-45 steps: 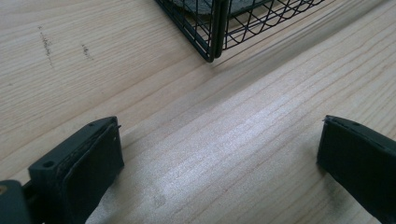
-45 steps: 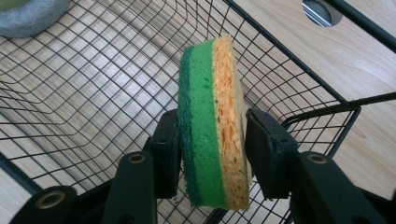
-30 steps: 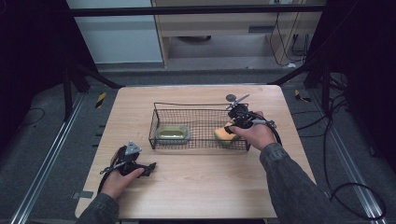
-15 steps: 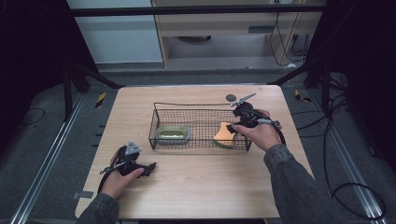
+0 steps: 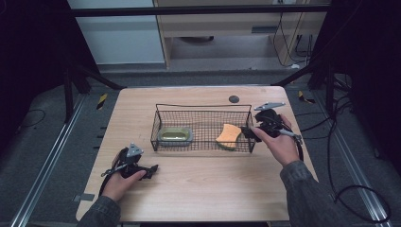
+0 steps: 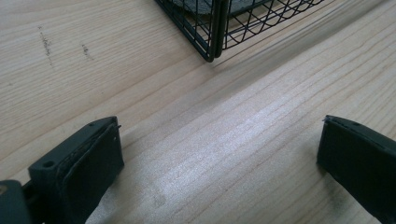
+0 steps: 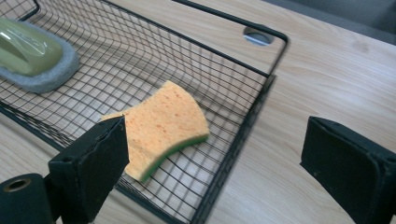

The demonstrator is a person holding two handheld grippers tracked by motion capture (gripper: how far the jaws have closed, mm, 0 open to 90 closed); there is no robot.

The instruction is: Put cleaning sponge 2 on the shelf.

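A black wire basket [image 5: 203,106] stands mid-table. In its right end an orange sponge with a green underside [image 5: 228,135] lies tilted, also seen in the right gripper view [image 7: 163,123]. A green-topped grey scrubber [image 5: 175,136] [image 7: 28,49] lies in the left end. My right gripper [image 5: 249,132] [image 7: 215,158] sits just outside the basket's right end; its jaws have just been opening and stand wide, with nothing between them. My left gripper [image 5: 152,170] [image 6: 219,154] rests open on the table near the front left, short of the basket's corner [image 6: 212,42].
A dark round grommet hole [image 5: 233,99] [image 7: 257,35] sits in the wooden tabletop [image 5: 213,189] behind the basket. Cables trail on the floor to the right of the table, and dark frame bars stand at both sides.
My right gripper let go of the orange sponge, opened, and drew back to the right out of the basket. The sponge stays in the basket. My left hand has not moved.
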